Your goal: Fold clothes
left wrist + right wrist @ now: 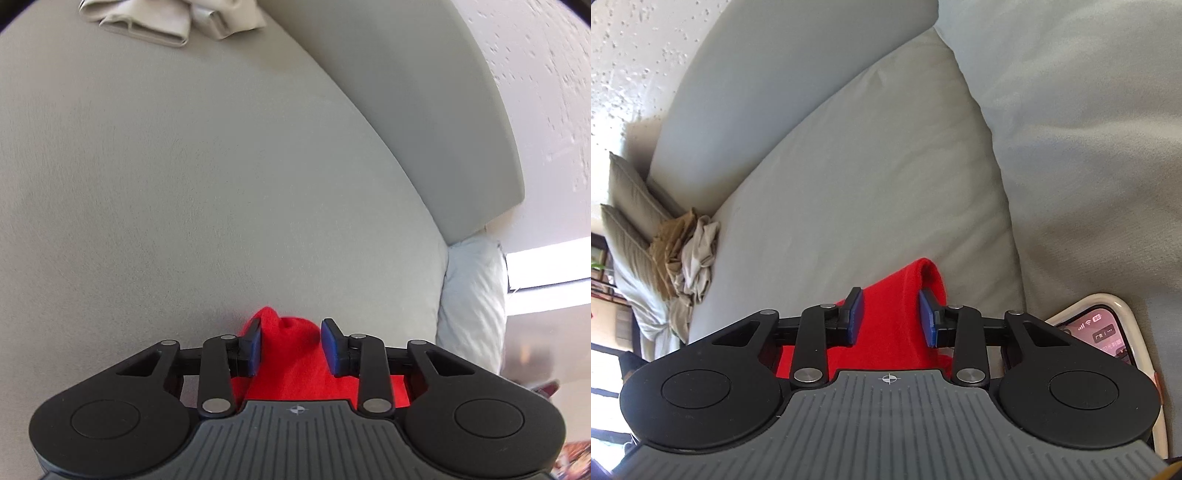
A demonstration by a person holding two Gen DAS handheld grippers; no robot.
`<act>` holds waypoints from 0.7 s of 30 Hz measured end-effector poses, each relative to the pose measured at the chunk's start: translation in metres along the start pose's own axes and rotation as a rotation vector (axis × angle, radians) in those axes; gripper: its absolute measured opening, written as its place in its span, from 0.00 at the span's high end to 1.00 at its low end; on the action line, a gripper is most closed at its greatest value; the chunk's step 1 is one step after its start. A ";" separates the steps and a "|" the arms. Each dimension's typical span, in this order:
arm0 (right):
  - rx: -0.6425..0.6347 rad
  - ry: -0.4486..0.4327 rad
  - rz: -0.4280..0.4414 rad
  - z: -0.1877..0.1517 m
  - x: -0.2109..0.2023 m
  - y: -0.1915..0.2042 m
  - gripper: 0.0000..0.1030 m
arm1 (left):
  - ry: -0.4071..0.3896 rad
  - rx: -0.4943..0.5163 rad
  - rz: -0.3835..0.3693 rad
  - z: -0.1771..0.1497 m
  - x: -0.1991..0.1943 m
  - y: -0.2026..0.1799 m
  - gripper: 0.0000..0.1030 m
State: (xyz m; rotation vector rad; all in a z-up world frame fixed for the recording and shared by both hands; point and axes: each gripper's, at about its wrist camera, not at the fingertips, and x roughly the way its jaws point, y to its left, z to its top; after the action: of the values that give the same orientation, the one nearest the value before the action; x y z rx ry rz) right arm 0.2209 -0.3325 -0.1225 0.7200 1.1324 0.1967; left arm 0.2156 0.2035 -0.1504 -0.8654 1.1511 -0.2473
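At the far left of the left wrist view, a heap of beige clothes (pixel 170 20) lies crumpled at the back of the grey sofa seat (pixel 184 166). The left gripper (pixel 291 345) points down at the seat, its blue-padded fingers (pixel 255 345) partly spread with a bunched fold of the red garment (pixel 291 365) rising between them; a gap shows beside the pad on the right, so the pads do not clearly pinch the cloth. Further right stand the sofa backrest (pixel 424 110) and a white pillow (pixel 472 295).

In the right wrist view, crumpled beige and tan clothes (pixel 687 258) sit at the left against cushions. The right gripper (pixel 892 319) hangs over a grey cushion (pixel 868 166), its fingers (pixel 855 319) likewise partly spread astride a raised ridge of the red garment (pixel 894 314), not visibly clamping it. At the right edge lies a phone (pixel 1108 336) with a lit screen.
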 end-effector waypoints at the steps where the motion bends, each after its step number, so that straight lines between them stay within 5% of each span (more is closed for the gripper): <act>1: 0.022 0.005 0.009 0.002 0.003 -0.003 0.67 | -0.002 -0.037 -0.005 0.002 0.002 0.003 0.73; 4: 0.052 -0.003 -0.004 0.005 0.012 -0.007 0.80 | -0.019 -0.137 0.003 0.003 0.005 0.010 0.82; 5: 0.052 -0.009 -0.016 0.005 0.015 -0.007 0.94 | -0.030 -0.133 0.014 0.002 0.005 0.009 0.85; 13: -0.049 -0.090 -0.076 -0.004 0.007 0.004 0.97 | -0.199 -0.105 0.038 -0.011 -0.017 -0.002 0.99; 21: -0.046 -0.142 -0.095 -0.003 -0.002 -0.001 0.98 | -0.337 0.006 0.149 -0.013 -0.022 -0.018 1.00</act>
State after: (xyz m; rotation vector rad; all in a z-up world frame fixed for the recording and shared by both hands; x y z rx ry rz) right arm 0.2169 -0.3330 -0.1220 0.6278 1.0210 0.0893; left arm 0.1992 0.1985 -0.1244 -0.7777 0.8935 0.0186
